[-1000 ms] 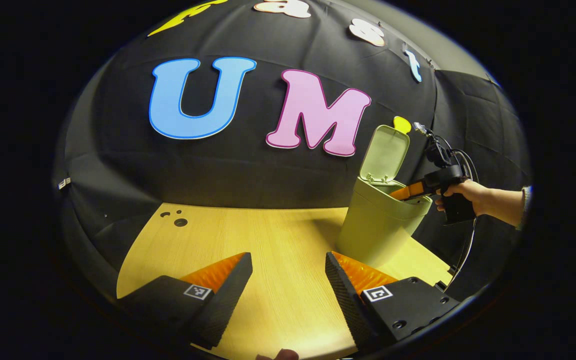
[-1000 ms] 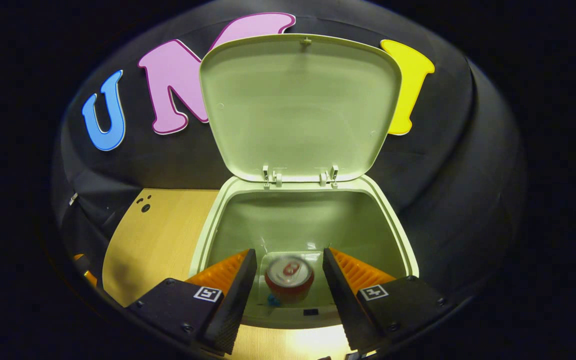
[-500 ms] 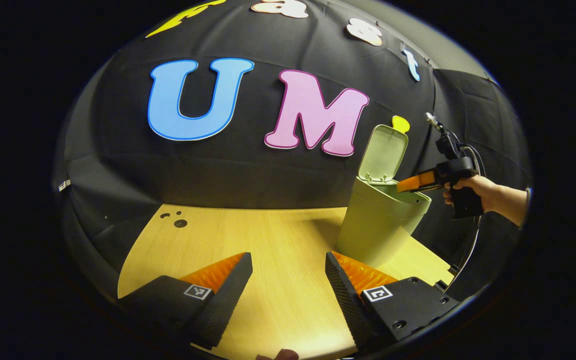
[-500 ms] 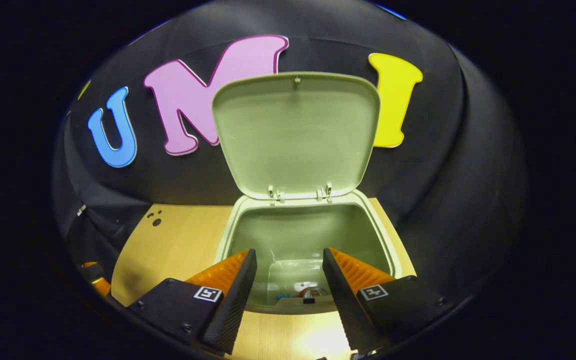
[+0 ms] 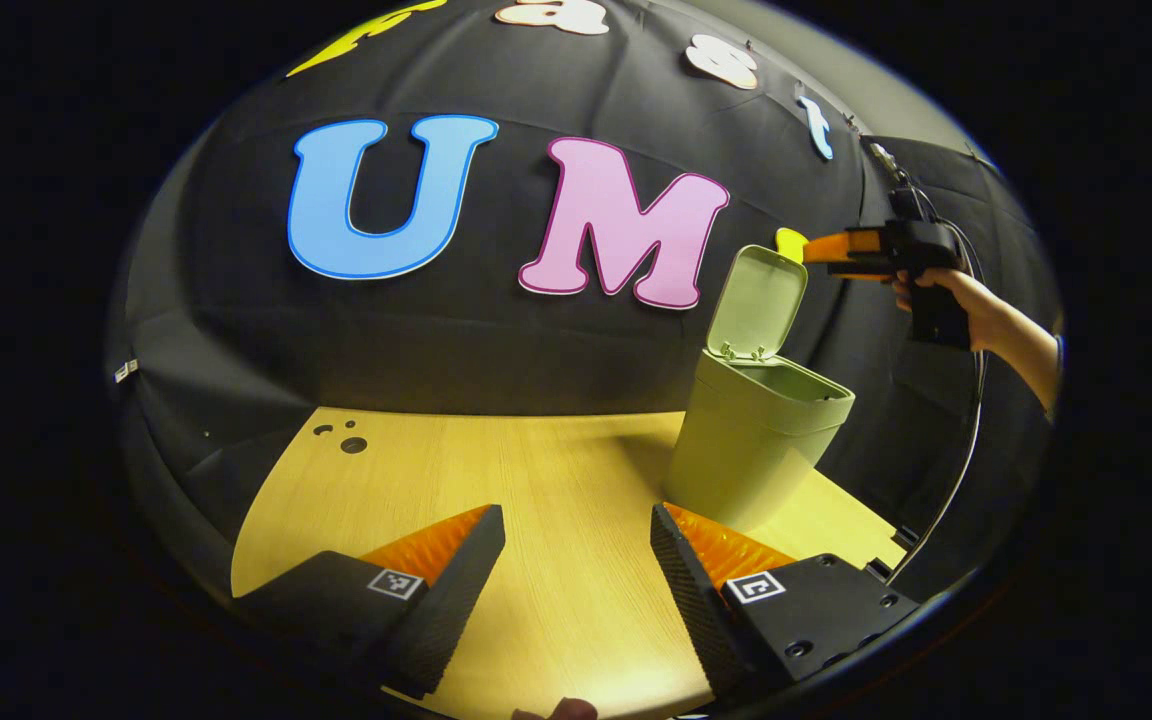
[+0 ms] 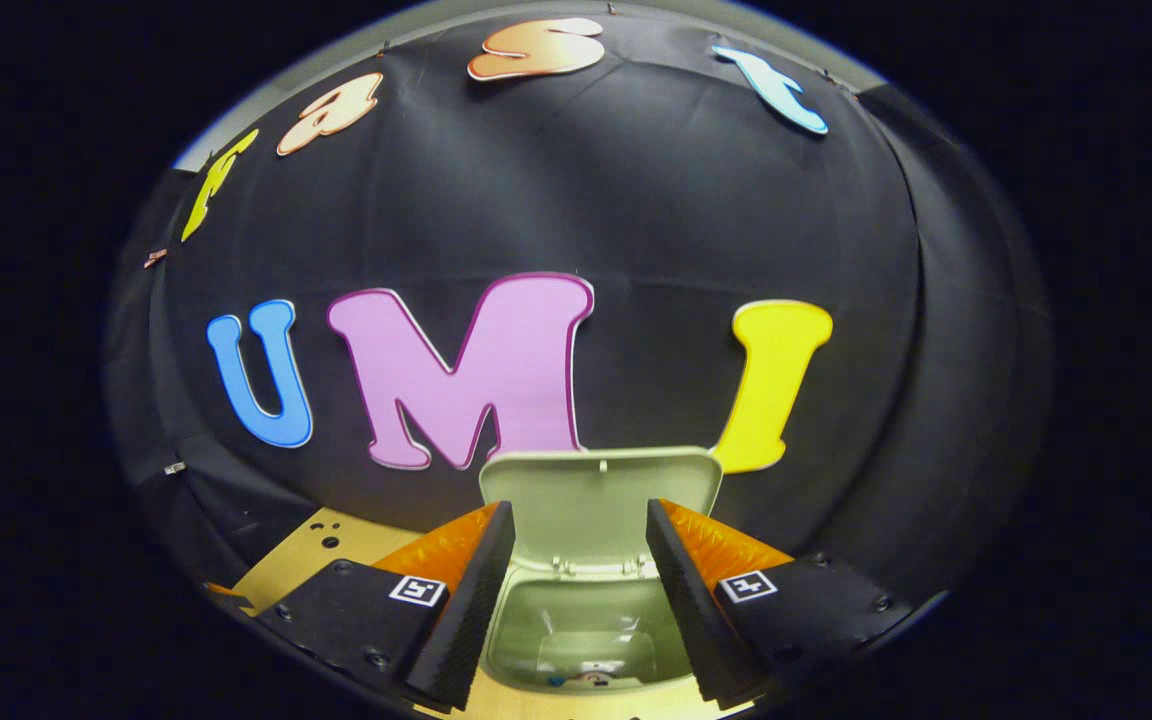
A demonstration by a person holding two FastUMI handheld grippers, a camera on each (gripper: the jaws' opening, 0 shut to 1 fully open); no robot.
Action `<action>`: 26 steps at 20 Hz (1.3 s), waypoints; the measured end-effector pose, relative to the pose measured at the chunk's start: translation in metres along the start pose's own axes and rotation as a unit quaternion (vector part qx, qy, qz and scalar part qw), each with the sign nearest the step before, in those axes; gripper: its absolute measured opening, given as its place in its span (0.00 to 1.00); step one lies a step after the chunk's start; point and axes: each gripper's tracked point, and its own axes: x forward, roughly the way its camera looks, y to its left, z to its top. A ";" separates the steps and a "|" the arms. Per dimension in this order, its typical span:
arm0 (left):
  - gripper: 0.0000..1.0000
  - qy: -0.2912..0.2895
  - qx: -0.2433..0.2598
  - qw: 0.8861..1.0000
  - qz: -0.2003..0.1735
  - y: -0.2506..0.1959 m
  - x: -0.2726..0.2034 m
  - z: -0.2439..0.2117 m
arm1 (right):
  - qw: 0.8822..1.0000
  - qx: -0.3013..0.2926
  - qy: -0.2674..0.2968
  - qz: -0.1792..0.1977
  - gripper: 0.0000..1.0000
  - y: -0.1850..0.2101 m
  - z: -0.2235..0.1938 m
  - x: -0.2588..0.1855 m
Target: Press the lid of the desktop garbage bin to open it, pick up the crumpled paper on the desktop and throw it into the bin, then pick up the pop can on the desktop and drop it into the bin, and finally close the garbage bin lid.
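Note:
The pale green bin (image 5: 751, 440) stands at the table's right end, its lid (image 5: 759, 303) swung up. In the right gripper view I look down into the bin (image 6: 586, 640), where the top of the pop can (image 6: 593, 679) barely shows at the bottom; the lid (image 6: 596, 505) stands upright behind it. My right gripper (image 6: 578, 590) is open and empty, high above the bin's mouth. In the left gripper view that right gripper (image 5: 836, 247) hangs level with the lid's top edge, held by a hand (image 5: 946, 290). My left gripper (image 5: 576, 570) is open and empty, low over the table.
The wooden table (image 5: 536, 480) has small round holes (image 5: 351, 443) at its far left corner. A cable (image 5: 946, 480) hangs from the right gripper down past the table's right end. The black booth wall closes in behind the bin.
The right gripper has risen from the bin's mouth to the height of the lid's top edge, open and empty. The can lies in the bin. The left gripper has stayed put.

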 end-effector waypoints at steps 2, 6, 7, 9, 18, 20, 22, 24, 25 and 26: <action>0.94 -0.002 0.002 1.000 0.000 -0.001 -0.001 0.001 | 1.000 -0.010 -0.007 -0.003 0.83 0.000 0.012 0.011; 0.94 -0.005 -0.002 1.000 0.004 0.000 -0.002 0.000 | 1.000 -0.026 -0.006 -0.011 0.83 -0.001 0.020 0.038; 0.94 -0.005 -0.004 1.000 0.006 0.000 -0.003 -0.001 | 1.000 -0.028 -0.002 -0.014 0.83 -0.003 0.017 0.045; 0.94 -0.003 -0.005 1.000 0.010 0.002 -0.006 -0.005 | 0.999 -0.024 0.007 -0.022 0.84 -0.005 0.010 0.061; 0.94 -0.001 -0.015 1.000 0.023 0.009 -0.009 -0.010 | 0.999 0.003 0.029 -0.027 0.84 -0.010 0.000 0.079; 0.94 -0.003 -0.015 1.000 0.020 0.007 -0.007 -0.009 | 0.999 -0.003 0.041 -0.021 0.84 -0.009 -0.006 0.068; 0.94 -0.005 -0.013 1.000 0.016 0.005 -0.006 -0.008 | 0.998 -0.007 0.053 -0.018 0.84 -0.008 -0.012 0.054; 0.94 -0.005 -0.012 1.000 0.010 0.002 -0.006 -0.008 | 0.998 -0.009 0.064 -0.015 0.84 -0.008 -0.023 0.042; 0.94 -0.004 -0.011 1.000 0.008 0.001 -0.006 -0.007 | 0.997 -0.010 0.070 -0.013 0.84 -0.007 -0.029 0.036; 0.94 -0.003 -0.011 1.000 0.006 0.000 -0.004 -0.007 | 0.997 -0.011 0.076 -0.011 0.84 -0.007 -0.035 0.030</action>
